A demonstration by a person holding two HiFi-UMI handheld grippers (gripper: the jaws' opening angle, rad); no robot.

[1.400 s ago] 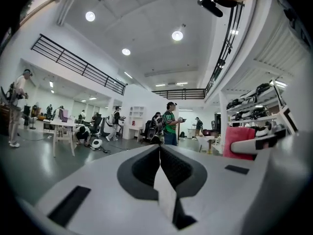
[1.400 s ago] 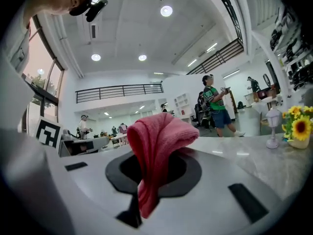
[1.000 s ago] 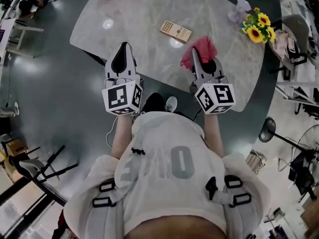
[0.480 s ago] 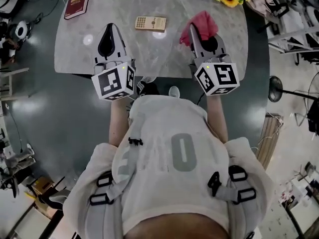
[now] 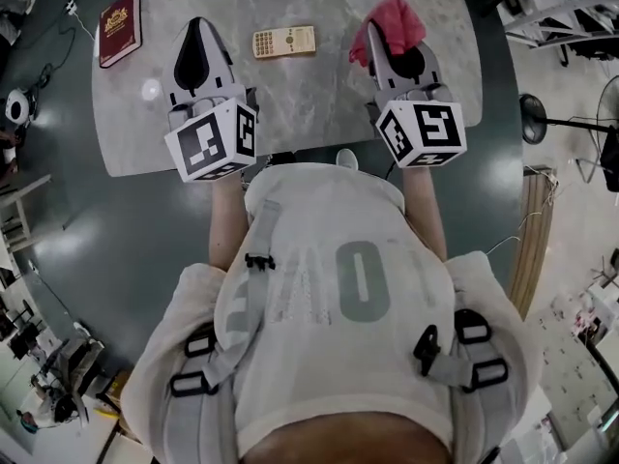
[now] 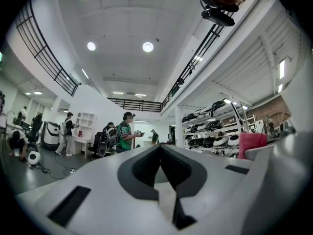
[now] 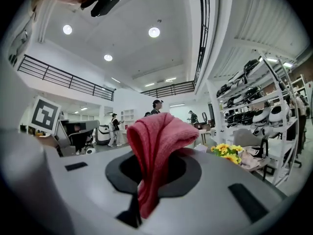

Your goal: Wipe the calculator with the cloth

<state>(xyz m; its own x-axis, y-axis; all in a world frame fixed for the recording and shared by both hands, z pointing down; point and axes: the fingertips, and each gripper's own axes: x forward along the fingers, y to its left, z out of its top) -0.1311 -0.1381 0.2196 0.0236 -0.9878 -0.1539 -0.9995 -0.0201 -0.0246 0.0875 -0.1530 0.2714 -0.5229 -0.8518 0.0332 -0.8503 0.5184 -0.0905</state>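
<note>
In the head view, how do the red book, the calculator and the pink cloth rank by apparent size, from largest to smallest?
1. Pink cloth and red book: about alike. The cloth, held in the right gripper's jaws, is nearer the camera, so I do not rank these two.
2. Calculator: clearly smallest.

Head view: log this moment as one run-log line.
left gripper: shut, empty | right gripper: shut on cloth | calculator: on table between grippers, untouched | wipe: not yet started
</note>
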